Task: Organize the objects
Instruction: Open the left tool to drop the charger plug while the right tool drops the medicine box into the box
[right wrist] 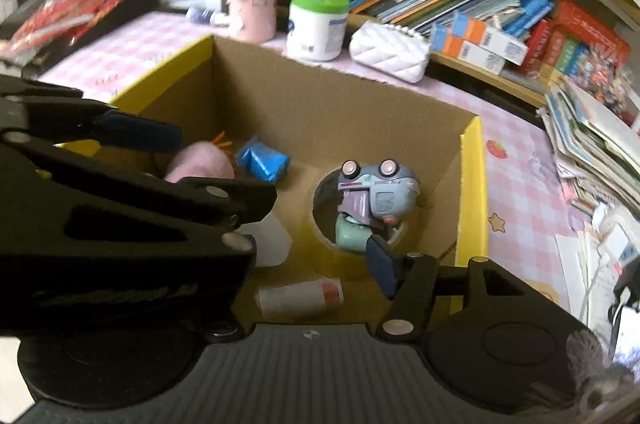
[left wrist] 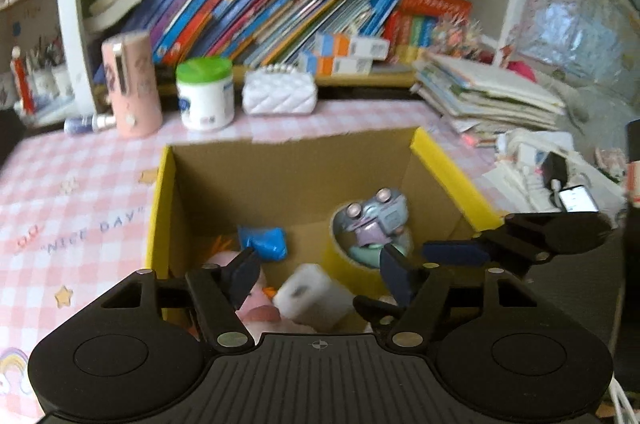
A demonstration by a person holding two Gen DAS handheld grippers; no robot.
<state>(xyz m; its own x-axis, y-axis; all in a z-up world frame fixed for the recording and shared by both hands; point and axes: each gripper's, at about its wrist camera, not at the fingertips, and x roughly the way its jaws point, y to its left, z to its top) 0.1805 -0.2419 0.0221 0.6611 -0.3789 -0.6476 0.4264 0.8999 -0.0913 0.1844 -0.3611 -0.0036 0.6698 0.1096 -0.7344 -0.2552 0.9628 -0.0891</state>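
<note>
An open cardboard box (left wrist: 280,168) with yellow outer sides stands on the pink checked table; it also shows in the right wrist view (right wrist: 320,104). Inside lie a grey toy car (left wrist: 376,212) (right wrist: 376,192) on a yellow tape roll (left wrist: 340,260), a blue packet (left wrist: 264,240) (right wrist: 262,160), a pink plush (right wrist: 200,164), a white block (left wrist: 308,292) and a white tube (right wrist: 300,296). My left gripper (left wrist: 320,272) is open and empty above the box's near side. My right gripper (right wrist: 304,248) is open and empty; its left finger is hidden behind the left gripper's body (right wrist: 120,208).
Behind the box stand a pink cylinder (left wrist: 132,84), a white jar with a green lid (left wrist: 206,92) and a white quilted purse (left wrist: 280,92). Shelves hold leaning books (left wrist: 260,16). A paper stack (left wrist: 488,96) and a lit phone (left wrist: 578,200) lie at the right.
</note>
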